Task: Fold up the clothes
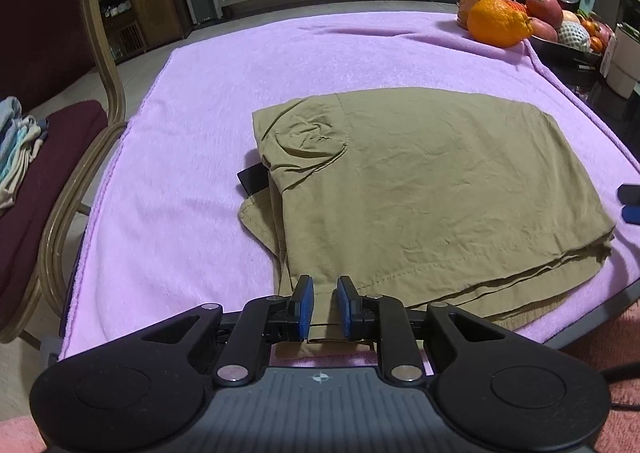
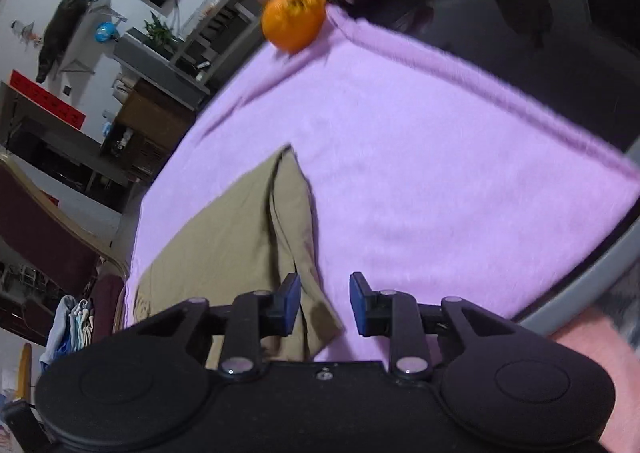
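The khaki shorts [image 1: 432, 189] are lying folded on the purple blanket [image 1: 200, 101], close to the desk's near edge. Left claw [image 1: 322, 305] sits over the near hem, slightly open, gripping nothing. Right claw [image 2: 324, 303] is wider open and empty at the right-hand corner. Lots of free blanket toward the far edge.

Dim, even indoor light with heavy fisheye bending

The left wrist view is sharp; the right wrist view is tilted and motion-blurred, smearing the orange [image 2: 292, 20], with soft shadows and dark corners.
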Motion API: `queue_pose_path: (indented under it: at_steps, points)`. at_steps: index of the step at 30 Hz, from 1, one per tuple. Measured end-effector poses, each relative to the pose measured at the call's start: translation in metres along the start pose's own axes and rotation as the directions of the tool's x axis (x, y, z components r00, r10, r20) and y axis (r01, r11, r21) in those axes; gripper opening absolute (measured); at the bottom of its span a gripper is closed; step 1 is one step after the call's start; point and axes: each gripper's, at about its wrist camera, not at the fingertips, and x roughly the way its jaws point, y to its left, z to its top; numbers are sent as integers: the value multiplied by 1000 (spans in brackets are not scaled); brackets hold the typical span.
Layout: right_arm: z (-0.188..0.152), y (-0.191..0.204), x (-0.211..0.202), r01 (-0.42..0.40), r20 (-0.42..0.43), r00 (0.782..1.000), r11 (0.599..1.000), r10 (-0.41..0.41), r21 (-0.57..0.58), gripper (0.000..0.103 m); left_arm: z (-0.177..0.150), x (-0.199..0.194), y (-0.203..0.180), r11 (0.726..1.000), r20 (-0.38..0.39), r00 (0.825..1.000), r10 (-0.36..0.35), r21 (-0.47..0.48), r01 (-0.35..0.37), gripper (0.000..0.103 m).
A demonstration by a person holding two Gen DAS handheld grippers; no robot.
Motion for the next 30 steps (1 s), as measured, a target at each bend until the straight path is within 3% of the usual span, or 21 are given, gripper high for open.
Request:
queue_pose_path:
  at_steps: [3,5,8,11,13,19,21,23,27,30]
  points:
    - [3,5,3,-23,-13,1000,1000,23,-8,38,0,0,0,1000,1,1000,-1,1,1,20]
    - [0,9,10,3,-30,1000,999,-4,-33,58,-1,0,0,1000,2,1000,-2,2,2,20]
    - [-3,-5,21,-26,-79,996,999,28,24,58,-1,0,0,1000,0,1000,-1,1,1,20]
    - [-3,-21,23,-117,-96,988,990,124,82,58,-1,0,-1,1000,0,1000,1,5,-1,20]
    - [-1,-24,31,-184,-137,971,977,198,111,58,-1,1,-1,1000,0,1000,2,7,-2,20]
    - [6,-3,50,-217,-156,964,976,217,16,58,-1,1,-2,1000,-1,1000,8,13,-8,20]
    - [5,8,52,-169,-150,976,984,160,-49,52,-1,1,-3,1000,-1,1000,9,16,-9,20]
    - [3,18,54,-86,-144,987,989,69,-118,21,-1,1,-3,1000,-2,1000,9,17,-9,20]
    - [3,41,49,9,-126,991,975,-37,-223,6,0,-1,-4,1000,-4,1000,7,20,-7,20]
    - [-2,88,34,82,-41,993,896,-111,-437,4,0,-4,-3,1000,-4,1000,-7,9,7,20]
